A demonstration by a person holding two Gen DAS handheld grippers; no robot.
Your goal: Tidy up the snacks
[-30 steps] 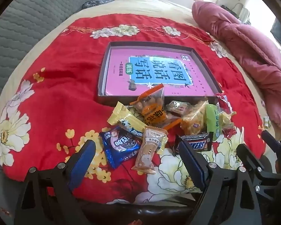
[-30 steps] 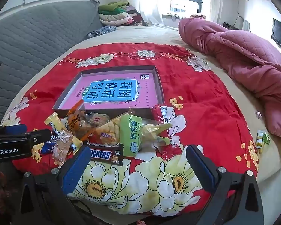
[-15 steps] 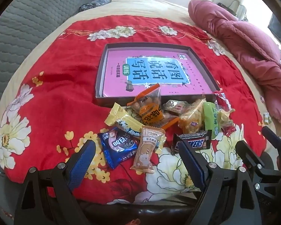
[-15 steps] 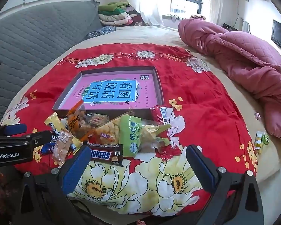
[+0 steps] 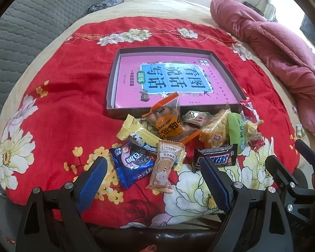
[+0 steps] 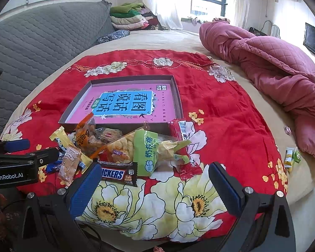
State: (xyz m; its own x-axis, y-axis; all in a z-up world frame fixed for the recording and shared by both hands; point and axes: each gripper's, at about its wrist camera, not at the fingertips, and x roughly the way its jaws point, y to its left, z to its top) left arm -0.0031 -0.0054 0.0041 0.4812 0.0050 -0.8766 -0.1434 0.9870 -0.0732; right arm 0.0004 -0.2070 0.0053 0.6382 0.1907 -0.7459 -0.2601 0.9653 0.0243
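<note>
**Mostly light, crinkly wrappers, nothing gripped yet**

I have both tongs spread apart and empty: left gripper (image 5: 152,183), right gripper (image 6: 155,185). The snack pile (image 5: 191,138) sits mid-frame on the red blanket (image 5: 69,109), against the near wall of the tray (image 5: 112,88). The packets look light, slippery and crushable; I'd pinch sealed ends. The chocolate bar (image 6: 117,173), lower centre, looks firmest, so grip across its middle.

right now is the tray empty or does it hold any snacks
No snacks inside: the tray holds only a pink book; the snack pile lies outside it.
</note>
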